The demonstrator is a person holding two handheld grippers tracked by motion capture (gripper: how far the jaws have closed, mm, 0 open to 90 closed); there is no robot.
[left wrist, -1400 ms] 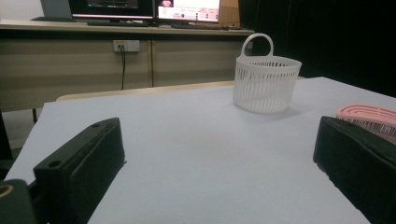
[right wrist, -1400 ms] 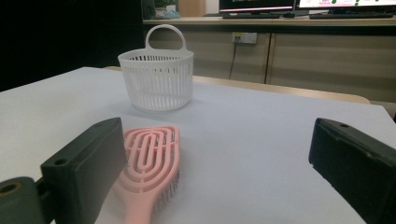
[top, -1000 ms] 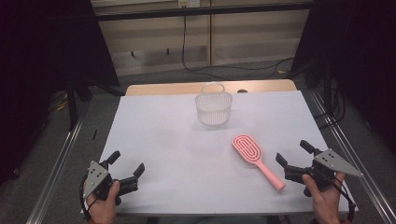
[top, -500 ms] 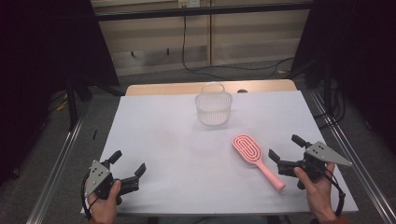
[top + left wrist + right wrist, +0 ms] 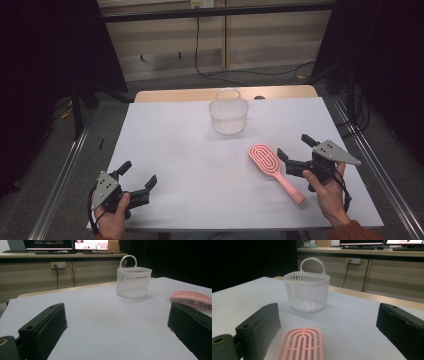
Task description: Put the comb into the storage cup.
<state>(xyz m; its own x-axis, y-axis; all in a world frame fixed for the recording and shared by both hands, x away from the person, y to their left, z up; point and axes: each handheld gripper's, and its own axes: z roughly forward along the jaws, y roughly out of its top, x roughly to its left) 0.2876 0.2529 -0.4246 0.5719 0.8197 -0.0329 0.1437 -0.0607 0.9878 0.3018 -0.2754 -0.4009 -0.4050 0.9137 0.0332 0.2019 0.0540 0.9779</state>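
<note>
A pink hairbrush (image 5: 265,160) lies bristles down on the white table (image 5: 175,145), its handle pointing to the near right. My right gripper (image 5: 295,148) hovers just right of the brush head, open; its jaws have just been closing a little. The brush head (image 5: 302,345) shows low between the jaws, untouched by them. A white slotted basket (image 5: 228,116) with a loop handle stands upright at the far middle. My left gripper (image 5: 137,174) rests open near the front left edge, nothing between its jaws. From there the basket (image 5: 133,282) and brush (image 5: 192,296) sit well ahead.
A wooden table edge (image 5: 190,94) runs behind the white surface. Metal rails (image 5: 65,175) flank both sides. Cables hang down the back wall (image 5: 197,45). Monitors (image 5: 67,243) stand on a desk beyond the table.
My right gripper has moved left and farther up the table, from beside the brush handle to beside the brush head. The left gripper, brush and basket have stayed put.
</note>
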